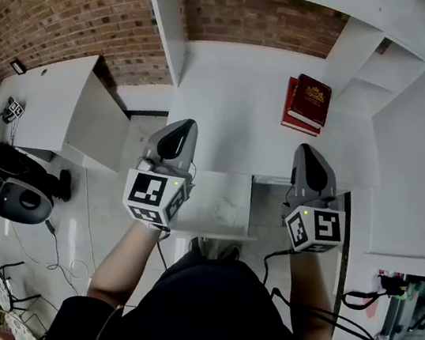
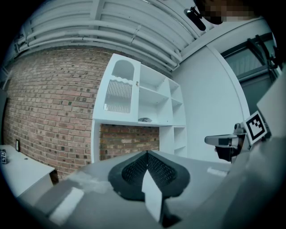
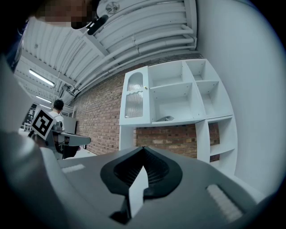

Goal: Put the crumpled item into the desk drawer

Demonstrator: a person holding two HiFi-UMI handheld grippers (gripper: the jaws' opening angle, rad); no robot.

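- Left gripper (image 1: 184,127): you hold it over the front edge of the desk (image 1: 231,104). Its jaws are pressed together with nothing between them.
- Right gripper (image 1: 308,150): level with the left and well apart from it. Its jaws are likewise pressed together and empty.
- Drawer (image 1: 214,185): it stands pulled out below the desk edge, between your two grippers.
- Crumpled item (image 1: 229,209): a pale, faint shape that appears to lie on the drawer floor, right of centre. Neither gripper touches it.
- Judged stage: the item looks placed, and closing the drawer is probably what remains.
- Risk 1: both gripper views look up at the shelf unit (image 2: 152,103), not at the drawer, so you must push its front by the head view alone. A misjudged push may slip off the rim.
- Risk 2: if the item stands higher than the drawer wall, it may catch under the desk and jam or tear.
- Risk 3: an off-centre push could skew the drawer on its runners.
- Count: two grippers, one open drawer, one crumpled item, one desk, and two red books (image 1: 307,104) stacked at the desk's right, well clear of the work.
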